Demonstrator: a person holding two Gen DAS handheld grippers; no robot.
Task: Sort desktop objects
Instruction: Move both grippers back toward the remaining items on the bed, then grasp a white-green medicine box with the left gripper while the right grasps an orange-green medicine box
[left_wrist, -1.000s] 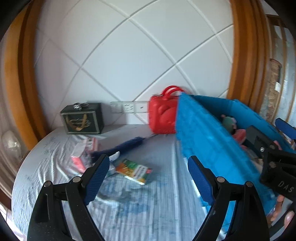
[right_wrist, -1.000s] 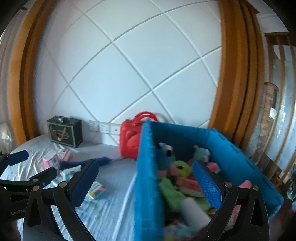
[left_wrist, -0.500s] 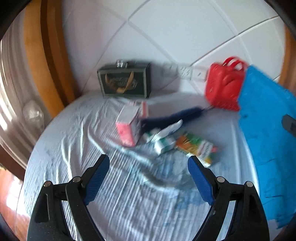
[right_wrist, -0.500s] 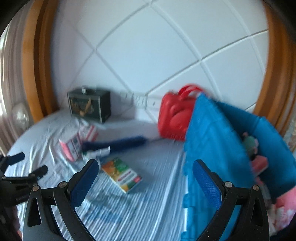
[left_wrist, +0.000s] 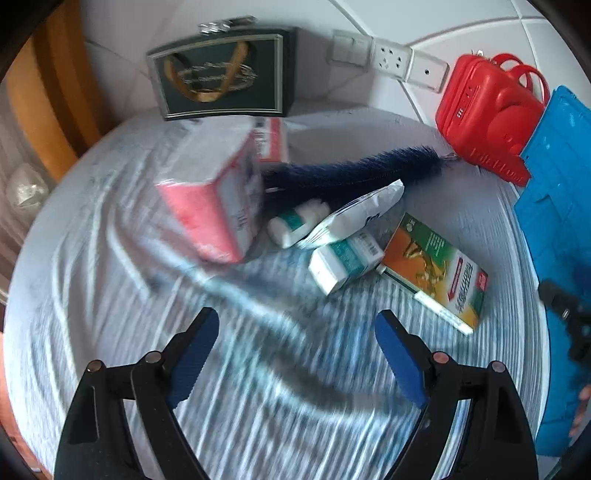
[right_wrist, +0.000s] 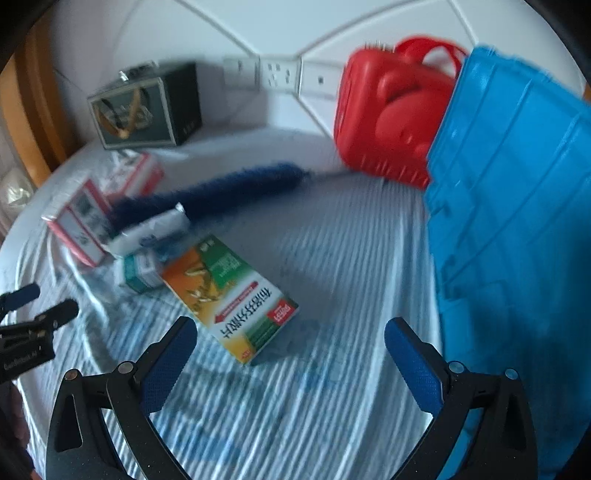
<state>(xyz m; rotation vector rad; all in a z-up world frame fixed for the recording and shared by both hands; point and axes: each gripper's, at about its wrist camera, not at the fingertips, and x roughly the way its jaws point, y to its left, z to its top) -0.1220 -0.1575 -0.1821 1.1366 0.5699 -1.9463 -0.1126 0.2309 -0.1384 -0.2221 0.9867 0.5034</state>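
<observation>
We hold both tongs, left (left_wrist: 297, 336) and right (right_wrist: 290, 347), spread wide and empty above the striped table (left_wrist: 258, 406). The orange box (right_wrist: 229, 295) lies near the blue crate (right_wrist: 517, 221), with the dark brush (left_wrist: 354, 173) just behind it.

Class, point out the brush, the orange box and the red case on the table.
brush (left_wrist: 354, 173): left wrist view, middle of its bristles.
orange box (right_wrist: 231, 297): right wrist view, centre of its printed top face.
red case (left_wrist: 487, 118): left wrist view, its front panel.

Glossy red plastic case (left_wrist: 487, 110), fuzzy brush (left_wrist: 354, 173), ribbed cloth (left_wrist: 258, 406)
</observation>
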